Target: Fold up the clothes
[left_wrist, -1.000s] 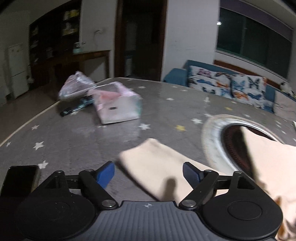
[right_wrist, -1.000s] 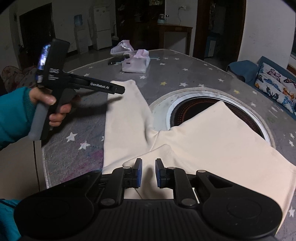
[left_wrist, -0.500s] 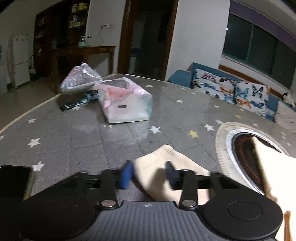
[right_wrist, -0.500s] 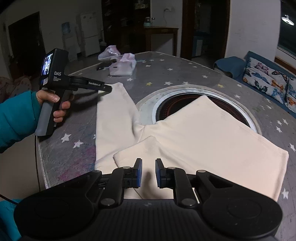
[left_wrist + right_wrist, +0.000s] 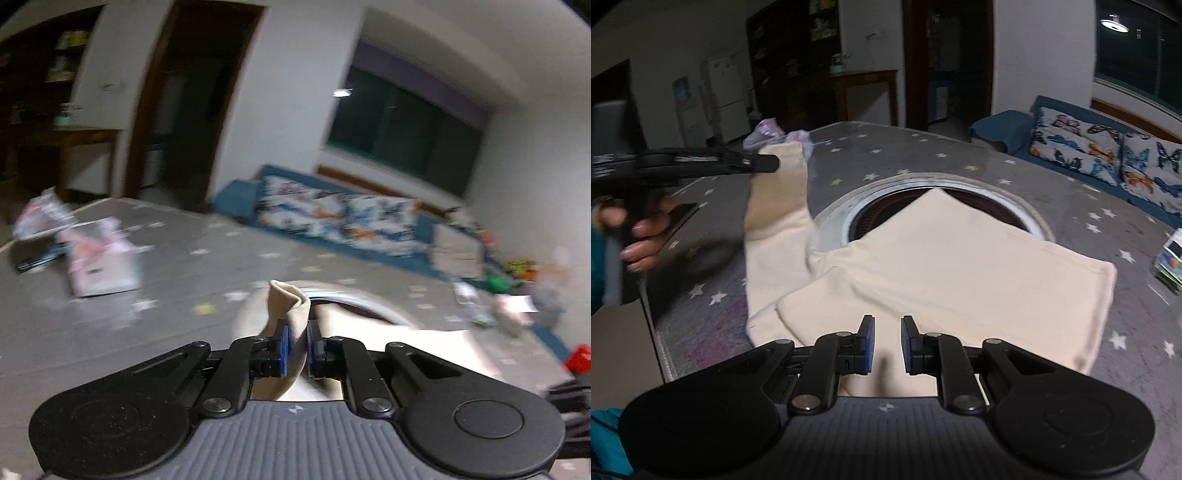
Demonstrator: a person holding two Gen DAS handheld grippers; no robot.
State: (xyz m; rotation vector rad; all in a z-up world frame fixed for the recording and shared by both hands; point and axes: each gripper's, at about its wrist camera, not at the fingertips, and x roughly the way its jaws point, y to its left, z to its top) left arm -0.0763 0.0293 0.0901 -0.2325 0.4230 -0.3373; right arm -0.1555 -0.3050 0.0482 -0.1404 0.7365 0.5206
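One cream garment (image 5: 945,266) lies spread on the star-patterned table (image 5: 960,155), its far edge covering part of the round recessed burner (image 5: 886,214). Far left sit a tissue pack (image 5: 103,266) and a plastic bag (image 5: 40,218), both blurred. Lifted off the table, the left sleeve is pinched in the left gripper (image 5: 295,345). With jaws slightly parted, holding nothing, the right gripper (image 5: 885,343) hovers over the near hem.
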